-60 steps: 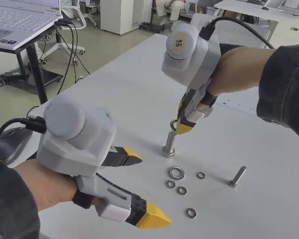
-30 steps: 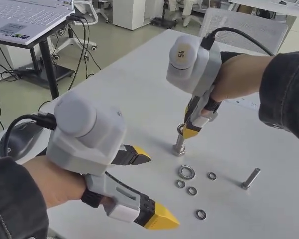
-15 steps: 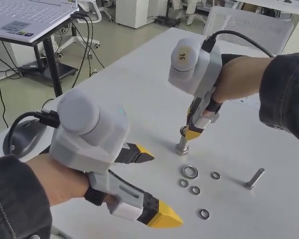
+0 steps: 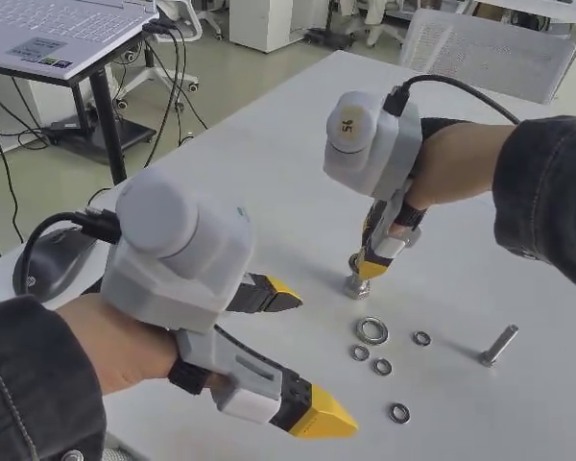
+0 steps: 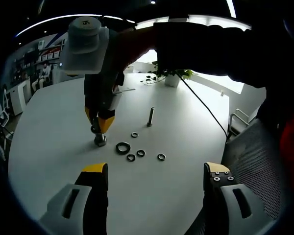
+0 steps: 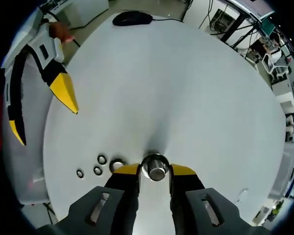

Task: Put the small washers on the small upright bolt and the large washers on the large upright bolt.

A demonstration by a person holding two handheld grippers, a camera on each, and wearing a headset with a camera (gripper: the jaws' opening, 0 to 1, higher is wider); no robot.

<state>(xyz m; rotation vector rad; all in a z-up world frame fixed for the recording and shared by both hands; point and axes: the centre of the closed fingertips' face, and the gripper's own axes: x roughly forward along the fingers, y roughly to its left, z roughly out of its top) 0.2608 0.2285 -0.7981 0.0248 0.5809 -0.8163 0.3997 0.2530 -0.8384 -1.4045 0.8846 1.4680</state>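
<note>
Clamping shiny round washer (image 6: 148, 164) over bolt (image 4: 355, 284): right gripper (image 6: 155, 169) fingers; left gripper (image 5: 155, 169) fingers apart.

The left gripper (image 5: 156, 171) is spread wide above the table (image 5: 49, 147). The right gripper (image 5: 102, 125) is held at the upright bolt (image 5: 100, 140), a washer (image 5: 94, 129) at its tips.

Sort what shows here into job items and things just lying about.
Job items: upright bolt; held washer in the right gripper; loose large washer; four small washers; bolt lying flat; open left gripper.

Lying about: laptop; mouse; floor cables; mesh chair back.
</note>
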